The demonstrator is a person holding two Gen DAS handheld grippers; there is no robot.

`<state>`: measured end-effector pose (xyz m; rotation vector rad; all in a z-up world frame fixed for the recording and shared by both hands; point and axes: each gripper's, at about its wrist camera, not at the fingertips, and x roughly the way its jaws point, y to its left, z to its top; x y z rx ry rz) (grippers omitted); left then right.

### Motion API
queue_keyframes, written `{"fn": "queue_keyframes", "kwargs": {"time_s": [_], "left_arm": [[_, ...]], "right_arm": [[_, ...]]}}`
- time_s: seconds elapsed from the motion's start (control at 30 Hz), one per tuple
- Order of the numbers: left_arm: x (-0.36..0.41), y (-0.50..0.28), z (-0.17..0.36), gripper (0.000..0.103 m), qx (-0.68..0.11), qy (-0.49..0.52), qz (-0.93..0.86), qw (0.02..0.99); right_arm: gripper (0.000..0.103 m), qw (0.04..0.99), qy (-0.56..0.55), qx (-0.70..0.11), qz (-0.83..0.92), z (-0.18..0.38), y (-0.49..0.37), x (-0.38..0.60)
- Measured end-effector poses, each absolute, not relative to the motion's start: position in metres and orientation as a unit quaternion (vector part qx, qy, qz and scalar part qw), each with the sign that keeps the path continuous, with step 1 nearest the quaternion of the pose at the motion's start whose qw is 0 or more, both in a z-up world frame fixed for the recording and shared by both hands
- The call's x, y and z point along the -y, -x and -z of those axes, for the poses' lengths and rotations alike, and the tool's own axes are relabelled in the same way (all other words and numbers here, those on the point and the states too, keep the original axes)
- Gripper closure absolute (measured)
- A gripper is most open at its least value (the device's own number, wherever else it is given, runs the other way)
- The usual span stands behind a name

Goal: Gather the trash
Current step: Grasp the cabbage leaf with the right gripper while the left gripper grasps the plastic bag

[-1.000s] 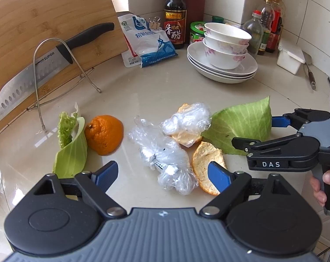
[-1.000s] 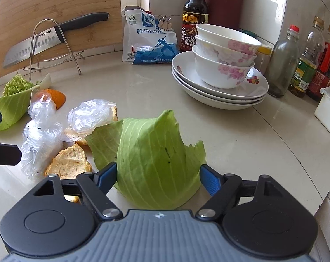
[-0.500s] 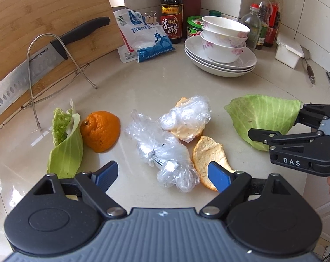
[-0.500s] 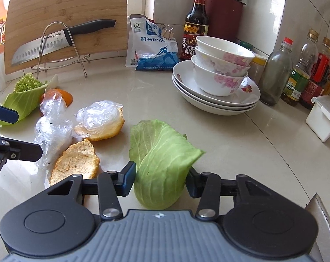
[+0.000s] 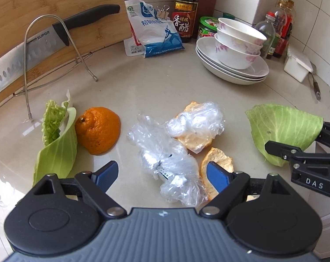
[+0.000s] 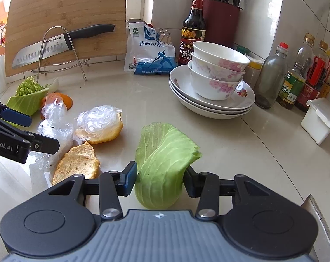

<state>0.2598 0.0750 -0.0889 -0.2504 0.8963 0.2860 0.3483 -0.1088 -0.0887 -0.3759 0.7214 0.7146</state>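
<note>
The step in hand is judged to be the pick-up of the cabbage leaf (image 6: 162, 163) by the right gripper (image 6: 159, 180), while the left gripper (image 5: 159, 174) is lined up over the crumpled plastic wrap (image 5: 165, 159). For the leaf to be carried well, the grip should be kept low on the thick folded part near the stem, where it is now taken, since the thin upper edge is likely to tear or slip; the leaf should be lifted clear of the counter (image 6: 219, 144) before it is swung away, so that the orange peel (image 6: 77, 163) just beside it is not dragged along. For the wrap, the left gripper would best be lowered until the bulk of the film lies between the pads, because loose film is likely to spring out of a shallow pinch

The right gripper's jaws have just been closing and are now drawn in narrow, with the leaf folded between them; both pads are seen pressed against its sides, so the leaf is held. It stands curled and upright at the front of the counter, well apart from the stacked bowls (image 6: 217, 69)

The left gripper's jaws are spread wide and nothing is held. The wrap lies between the two blue pads in the wrist view, but whether it is touched cannot be told. A second peel piece (image 5: 219, 163) lies just beside the right-hand pad (image 5: 217, 176) and could be caught along with the film
</note>
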Motion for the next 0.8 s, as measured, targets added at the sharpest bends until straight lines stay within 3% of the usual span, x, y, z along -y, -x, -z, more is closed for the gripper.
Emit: {"fn": "queue_keyframes", "kwargs": {"time_s": [0.5,0.8], "left_arm": [[-0.075,-0.271,0.103,0.056,-0.436,0.156,-0.124,0.878],[-0.076,-0.261,0.087,0.059,-0.434,0.14,-0.105,0.884]], "right_arm": [[0.053,0.857,0.179,-0.346,-0.336,0.089,-0.345,0.111],[0.053,0.855,0.178,-0.346,-0.343,0.082,-0.34,0.115]]}}
